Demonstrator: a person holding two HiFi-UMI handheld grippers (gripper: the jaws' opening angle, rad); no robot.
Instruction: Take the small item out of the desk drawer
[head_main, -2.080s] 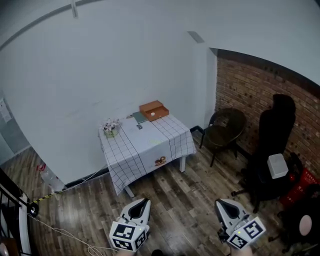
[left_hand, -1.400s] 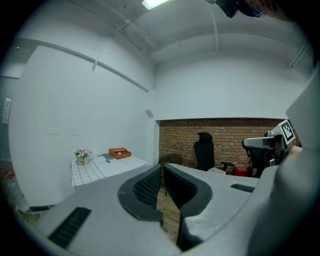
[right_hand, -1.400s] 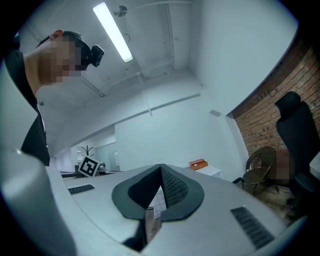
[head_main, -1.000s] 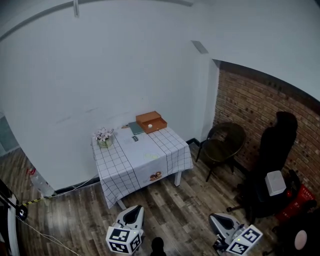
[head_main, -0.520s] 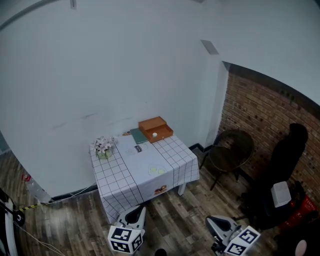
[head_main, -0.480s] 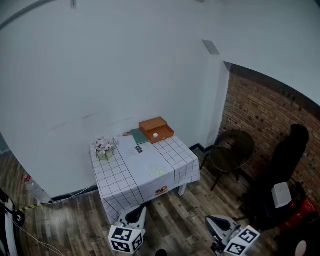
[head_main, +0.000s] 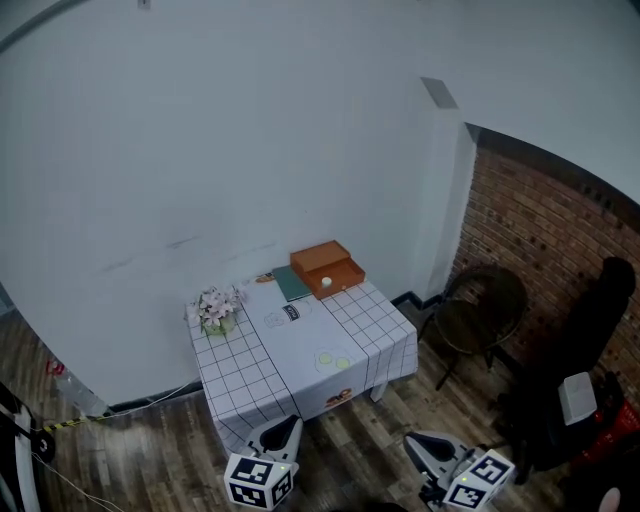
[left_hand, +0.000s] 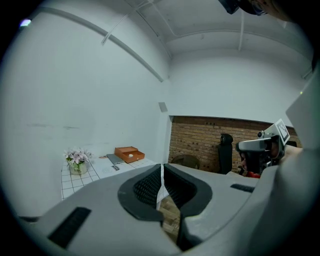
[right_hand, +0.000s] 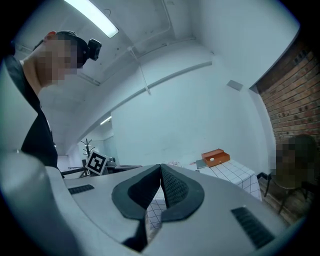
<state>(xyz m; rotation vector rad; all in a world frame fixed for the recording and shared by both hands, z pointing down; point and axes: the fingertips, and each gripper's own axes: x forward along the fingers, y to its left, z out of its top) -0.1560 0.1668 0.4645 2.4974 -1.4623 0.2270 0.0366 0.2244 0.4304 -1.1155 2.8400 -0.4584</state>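
An orange drawer box (head_main: 327, 268) stands at the far right corner of the table (head_main: 250, 375) with the checked cloth. A small white item (head_main: 326, 282) lies in its open lower tray. Both grippers hang well short of the table, over the wood floor. The left gripper (head_main: 290, 424) and the right gripper (head_main: 410, 441) are shut with nothing between their jaws. In the left gripper view the left gripper (left_hand: 162, 170) points toward the box (left_hand: 129, 153). The right gripper (right_hand: 161, 170) in its own view also faces the box (right_hand: 216, 156).
On the table stand a flower pot (head_main: 217, 310), a green book (head_main: 292, 283), a small dark card (head_main: 290, 313) and two pale discs (head_main: 333, 360). A round wicker chair (head_main: 480, 310) and a black office chair (head_main: 590, 330) stand at the right by the brick wall (head_main: 545, 220).
The head view has shifted, so the table now sits further right and lower in it. Both grippers sit lower in the frame and stay shut.
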